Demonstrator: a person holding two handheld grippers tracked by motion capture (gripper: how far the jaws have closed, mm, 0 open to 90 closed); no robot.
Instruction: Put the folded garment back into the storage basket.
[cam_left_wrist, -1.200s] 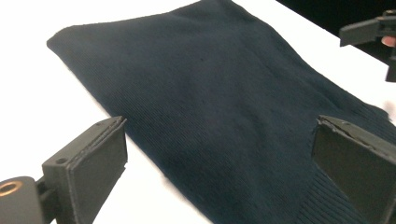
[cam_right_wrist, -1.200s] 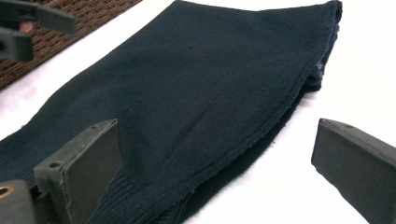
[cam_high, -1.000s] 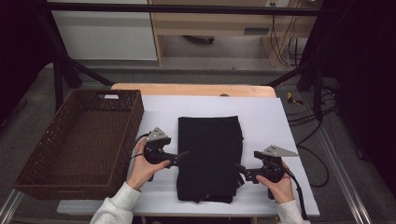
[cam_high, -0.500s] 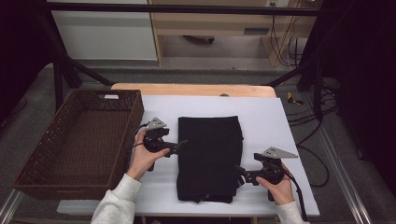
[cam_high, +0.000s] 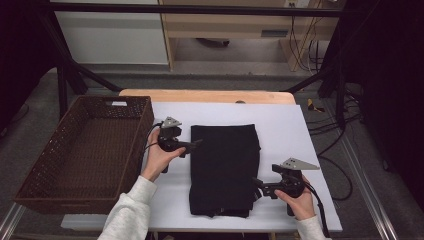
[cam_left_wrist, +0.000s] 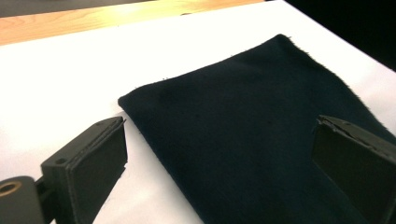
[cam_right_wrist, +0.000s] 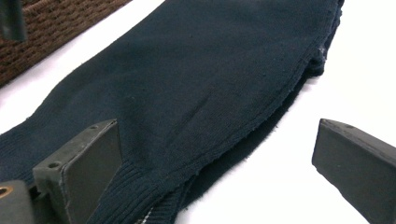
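The folded black knit garment (cam_high: 224, 169) lies flat on the white table sheet (cam_high: 280, 125) — a long rectangle, ribbed at the hem, layered edges showing along one side. My left gripper (cam_high: 196, 144) sits at its upper left edge, jaws spread wide, gripping nothing; one jaw over the sheet, the other over the cloth. My right gripper (cam_high: 256, 184) is at the lower right edge — jaws likewise wide apart, empty. A dark brown woven wicker basket (cam_high: 50, 170) stands just left of the sheet.
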